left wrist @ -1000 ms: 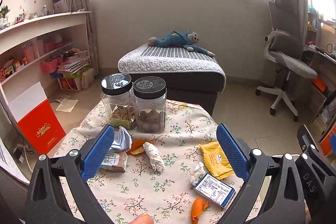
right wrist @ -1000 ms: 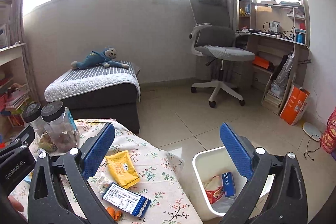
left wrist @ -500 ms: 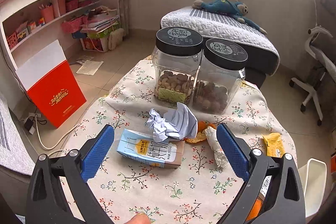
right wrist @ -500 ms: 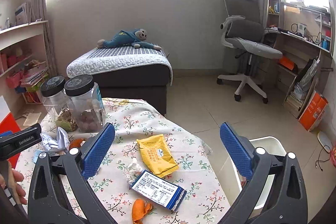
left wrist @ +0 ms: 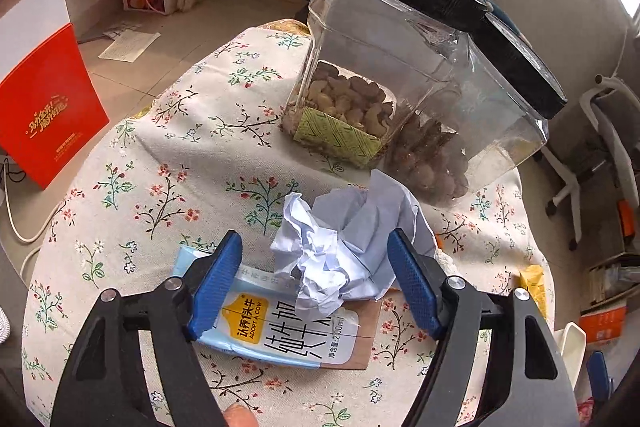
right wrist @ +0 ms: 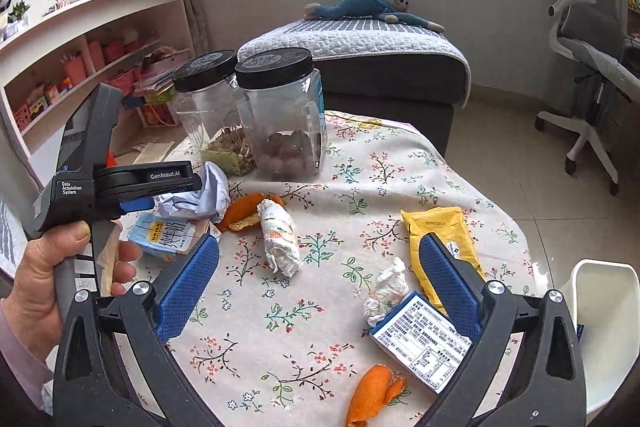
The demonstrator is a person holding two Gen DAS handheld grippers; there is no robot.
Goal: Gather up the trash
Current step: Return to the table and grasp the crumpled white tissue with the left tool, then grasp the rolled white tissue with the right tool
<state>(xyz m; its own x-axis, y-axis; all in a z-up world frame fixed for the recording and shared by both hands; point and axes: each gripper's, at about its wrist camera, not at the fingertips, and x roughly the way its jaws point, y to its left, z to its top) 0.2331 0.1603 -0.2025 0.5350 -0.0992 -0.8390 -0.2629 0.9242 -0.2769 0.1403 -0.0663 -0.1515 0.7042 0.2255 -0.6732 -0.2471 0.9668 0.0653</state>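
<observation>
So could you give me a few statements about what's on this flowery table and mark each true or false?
1. Both jars wear black lids. True.
2. The crumpled paper lies partly on the milk carton. True.
3. The yellow packet lies in the white bin. False: it lies on the tablecloth.
4. The left claw is closing with a jar between its jaws. False: the crumpled paper is between them.
5. The right claw holds orange peel. False: it is open, holding nothing.

Daylit room: shelves (right wrist: 100, 39), daybed (right wrist: 360, 55), chair (right wrist: 592, 67)

Crumpled matt paper ball (left wrist: 344, 247), glossy milk carton (left wrist: 288, 331), floral cloth tablecloth (left wrist: 180, 167), clear plastic jars (left wrist: 384, 67).
</observation>
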